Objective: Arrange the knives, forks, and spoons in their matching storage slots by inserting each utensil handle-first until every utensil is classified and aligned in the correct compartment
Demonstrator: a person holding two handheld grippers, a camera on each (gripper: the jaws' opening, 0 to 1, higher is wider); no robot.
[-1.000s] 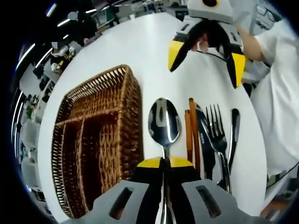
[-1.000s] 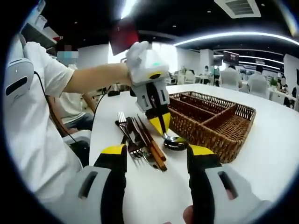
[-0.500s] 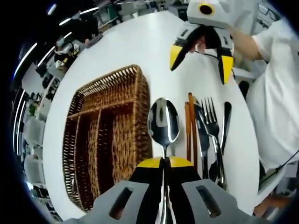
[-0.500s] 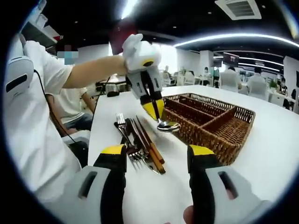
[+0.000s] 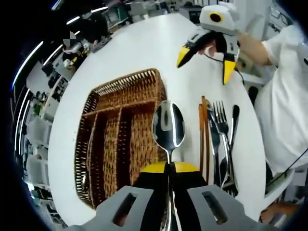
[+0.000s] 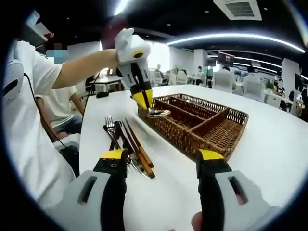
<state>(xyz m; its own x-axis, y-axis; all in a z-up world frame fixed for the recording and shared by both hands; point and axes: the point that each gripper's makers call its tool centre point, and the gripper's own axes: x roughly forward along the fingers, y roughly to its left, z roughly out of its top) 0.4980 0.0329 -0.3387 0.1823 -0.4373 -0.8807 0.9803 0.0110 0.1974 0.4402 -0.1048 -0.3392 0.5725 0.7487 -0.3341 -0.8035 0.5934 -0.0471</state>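
Spoon (image 5: 168, 126) clamped in left gripper (image 5: 169, 167) above wicker tray (image 5: 110, 139), beside cutlery pile (image 5: 217, 139).

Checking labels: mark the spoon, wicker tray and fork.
spoon (image 5: 168, 126), left gripper view, on its bowl.
wicker tray (image 6: 239, 115), right gripper view, on its far rim.
fork (image 5: 221, 115), left gripper view, on its tines.

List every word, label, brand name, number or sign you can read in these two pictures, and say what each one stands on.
None can be read.
Spoon, held in the left gripper: plain metal, no stamp visible.
Wicker tray: no label.
Utensils on the table: no marks visible.
Right gripper: no lettering.
Dark screen hanging at the back of the room: too small and blurred to read.
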